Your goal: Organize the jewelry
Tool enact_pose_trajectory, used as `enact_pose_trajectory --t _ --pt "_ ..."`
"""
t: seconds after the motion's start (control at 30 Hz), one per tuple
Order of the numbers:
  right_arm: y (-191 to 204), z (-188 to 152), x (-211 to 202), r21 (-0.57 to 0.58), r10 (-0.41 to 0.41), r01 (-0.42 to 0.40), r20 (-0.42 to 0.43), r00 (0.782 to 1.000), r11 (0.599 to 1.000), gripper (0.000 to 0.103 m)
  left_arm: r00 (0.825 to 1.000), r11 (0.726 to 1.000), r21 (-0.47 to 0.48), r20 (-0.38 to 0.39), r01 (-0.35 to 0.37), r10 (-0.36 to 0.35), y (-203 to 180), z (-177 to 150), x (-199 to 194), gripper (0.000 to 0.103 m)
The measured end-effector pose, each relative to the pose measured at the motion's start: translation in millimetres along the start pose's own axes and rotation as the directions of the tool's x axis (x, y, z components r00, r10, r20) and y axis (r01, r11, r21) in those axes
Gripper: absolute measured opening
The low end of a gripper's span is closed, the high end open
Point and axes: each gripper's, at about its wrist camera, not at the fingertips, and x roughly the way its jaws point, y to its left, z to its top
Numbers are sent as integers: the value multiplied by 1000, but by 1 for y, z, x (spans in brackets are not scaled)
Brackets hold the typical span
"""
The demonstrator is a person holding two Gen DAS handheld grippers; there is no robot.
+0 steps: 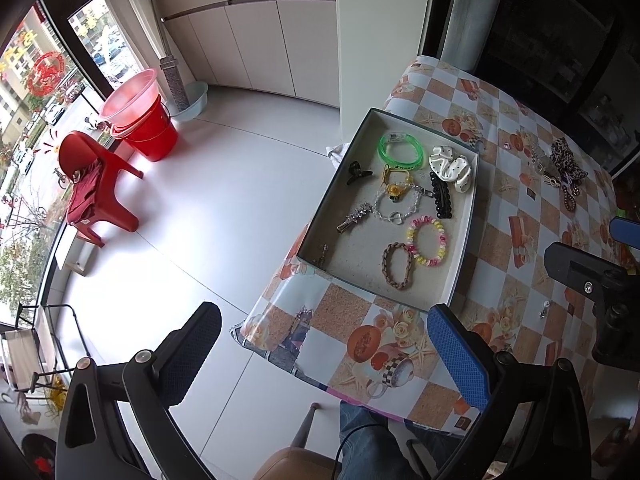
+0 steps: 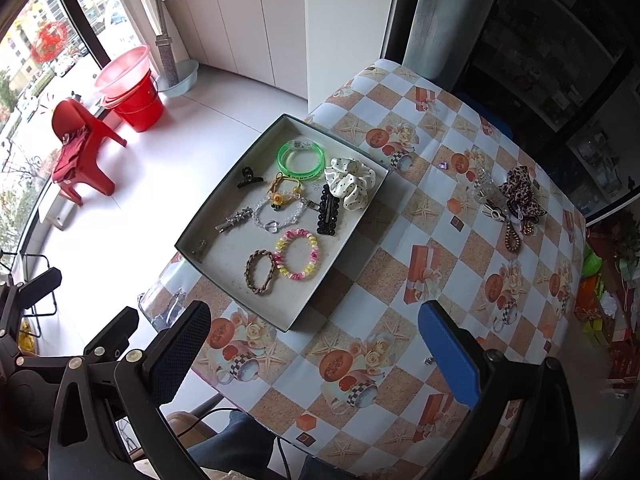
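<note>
Shallow rectangular tray (image 2: 344, 236), dark outer walls, pale speckled floor, sits on a table (image 2: 440, 216) covered in glossy checked oilcloth printed with cups, roses and starfish.

Inside the tray:
- green bangle (image 2: 301, 159), translucent plastic, at the far end
- cream scrunchie (image 2: 351, 184) with black dots, ruffled satin, in the far right corner just beside the bangle
- black claw clip (image 2: 249, 176) near the left wall
- black beaded hair clip (image 2: 329, 210), long and flat, beside the scrunchie
- clear bead bracelet (image 2: 276, 216) with a yellow flower charm, mid-tray
- silver star clip (image 2: 233, 219), metal
- pink-and-yellow bracelet (image 2: 297, 254), chunky glossy beads, touching the brown braided bracelet (image 2: 260, 271)

Loose pile outside, well apart on the far right of the table: leopard-print scrunchie (image 2: 522, 192), silvery clips, a brown beaded loop. A tiny metal charm (image 2: 429, 360) lies near the right gripper's blue finger.

Left gripper (image 1: 324, 356): jaws wide apart, holding nothing, hovering over the near table edge. Right gripper (image 2: 316, 356): jaws wide apart, nothing between them, above the near tabletop. Each has one black textured pad and one blue.
</note>
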Motion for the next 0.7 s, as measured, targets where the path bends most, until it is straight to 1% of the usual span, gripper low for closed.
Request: enact_pose_trajectory --t 0.7 --pt "3 -2 1 -2 0 0 -4 1000 1000 103 1000 1000 1 0 0 0 1 0 0 103"
